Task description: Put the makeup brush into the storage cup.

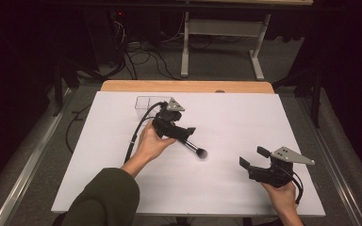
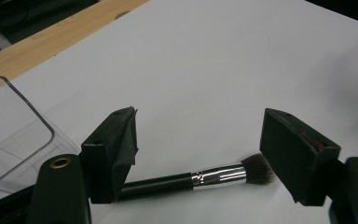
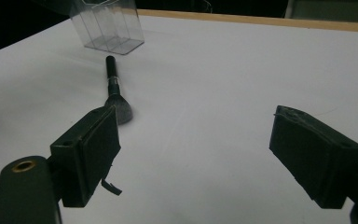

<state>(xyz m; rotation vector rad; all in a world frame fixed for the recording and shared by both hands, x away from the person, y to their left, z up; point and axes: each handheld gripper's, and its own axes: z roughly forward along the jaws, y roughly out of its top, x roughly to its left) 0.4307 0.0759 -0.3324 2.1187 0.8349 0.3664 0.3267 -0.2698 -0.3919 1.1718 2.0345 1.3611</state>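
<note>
While the clear plastic box (image 1: 146, 100) stands at the far left part of the white table (image 1: 226, 117), the left gripper (image 1: 185, 134) is just beside it with its jaws spread wide and nothing between them; under these jaws a makeup brush (image 2: 200, 178) lies flat on the table, its dark bristles pointing to the right; well apart, near the front right corner, the right gripper (image 1: 254, 157) is also spread and empty.

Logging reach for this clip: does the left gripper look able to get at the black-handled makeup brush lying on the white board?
Probably yes. The left gripper is open, its jaws straddling the black-handled makeup brush lying flat below them, with nothing between.
</note>
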